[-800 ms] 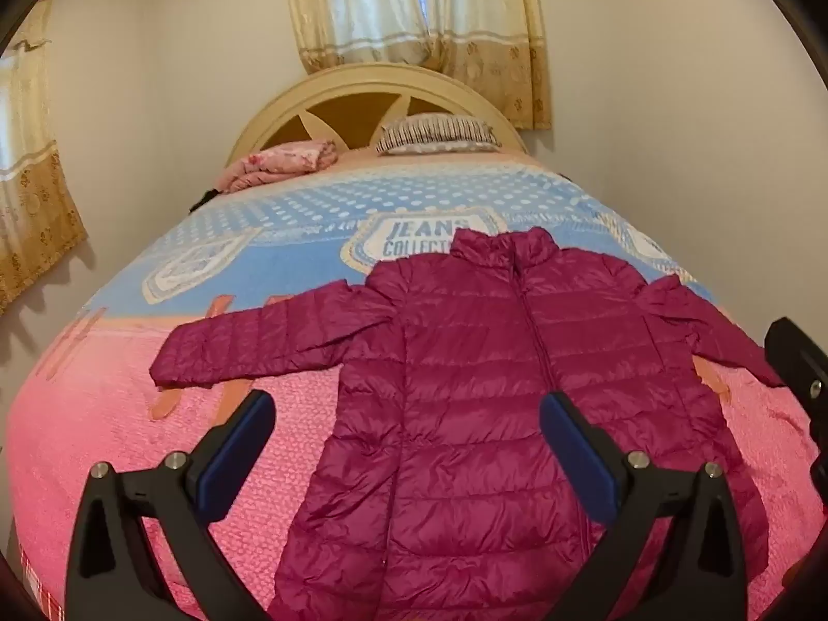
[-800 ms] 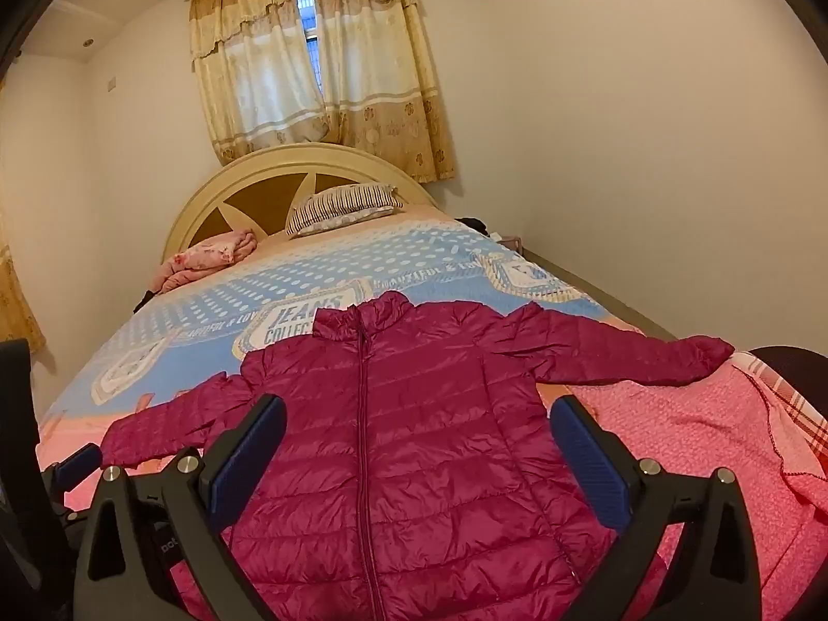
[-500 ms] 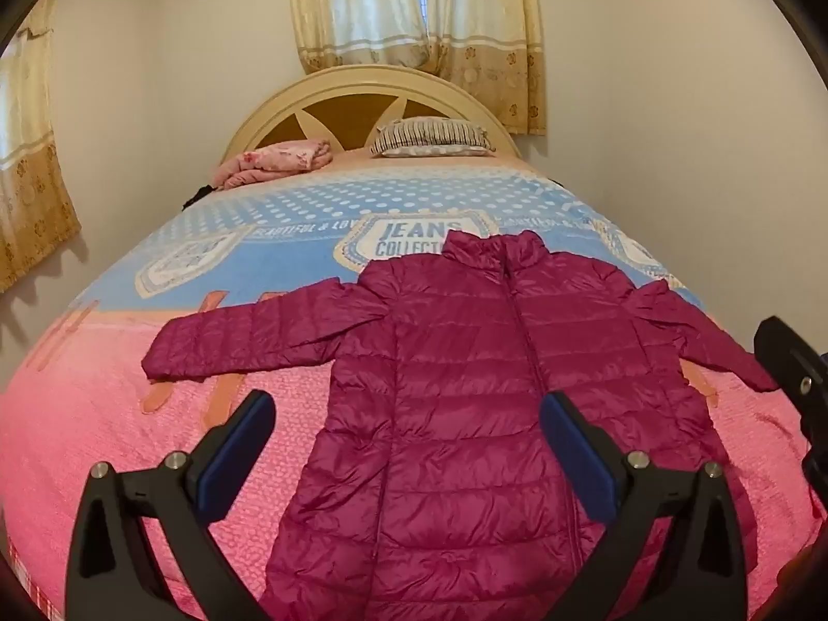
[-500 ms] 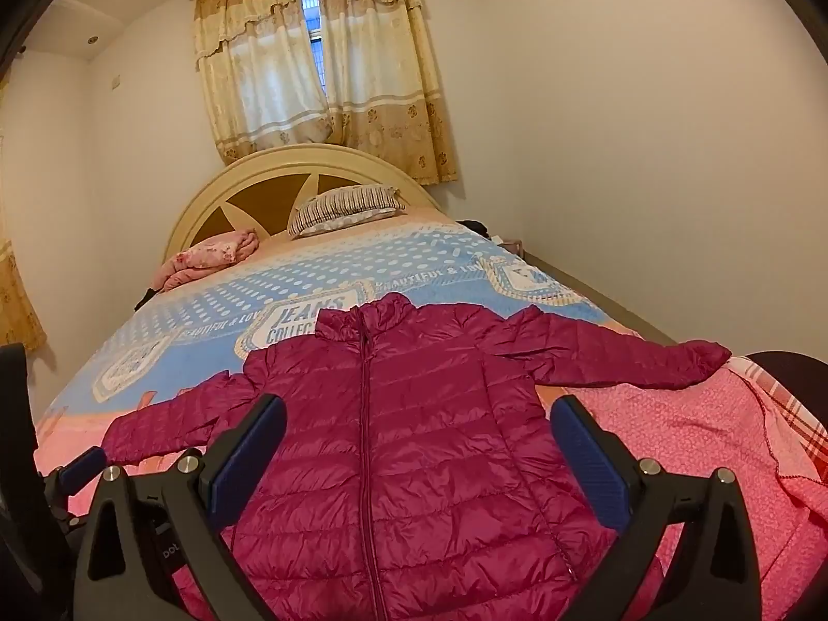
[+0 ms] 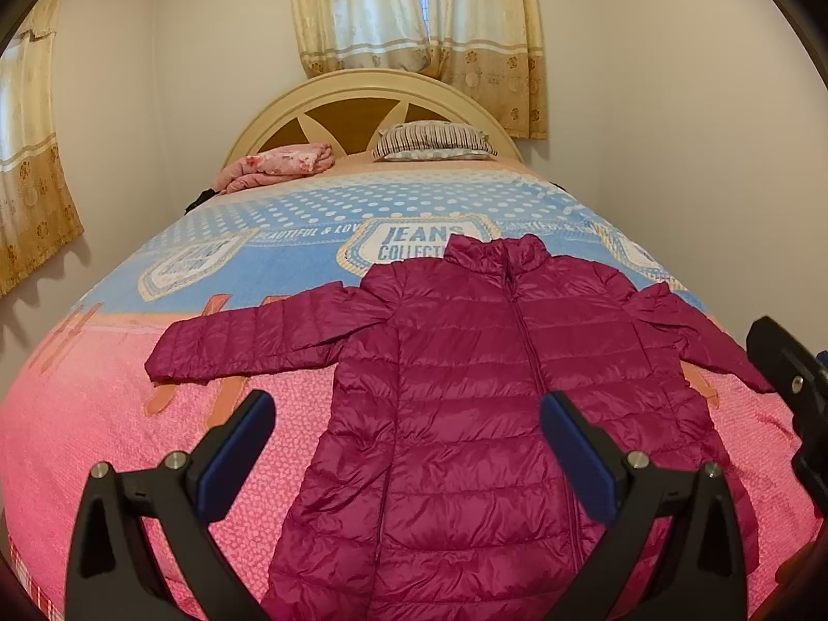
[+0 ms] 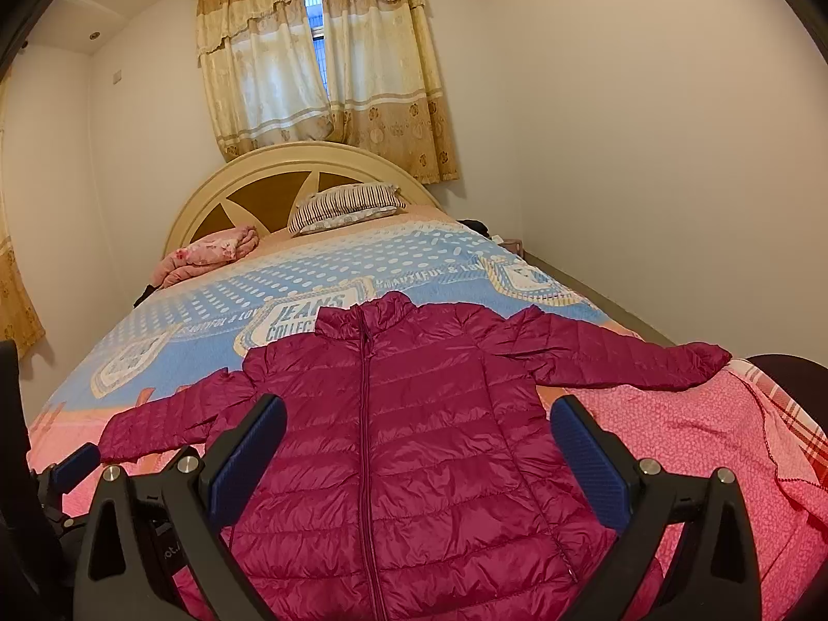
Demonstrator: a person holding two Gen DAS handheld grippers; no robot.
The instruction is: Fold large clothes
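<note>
Both grippers have eased back a little from the bed since the earlier frames, so the jacket sits slightly farther off and more of the left sleeve shows in the left wrist view. Each gripper now hangs above the near end of the bed: the left gripper (image 5: 406,458) has its jaws as wide as they go and holds nothing, and the right gripper (image 6: 419,458) is the same, wide open and empty. Beyond them the magenta puffer jacket (image 5: 476,388) lies flat on the bed (image 5: 103,440), front up, zipped, collar toward the headboard (image 5: 362,98), hem toward the grippers. Its left sleeve (image 5: 259,336) and right sleeve (image 6: 621,357) are both spread out to the sides, the right cuff close to the bed's edge. Farther back sit a striped pillow (image 5: 434,141) and a bundled pink blanket (image 5: 279,163), well apart from the jacket. By the look of it no fold has been made yet: the jacket is only laid out, and the sleeves and body are all left to fold.
</note>
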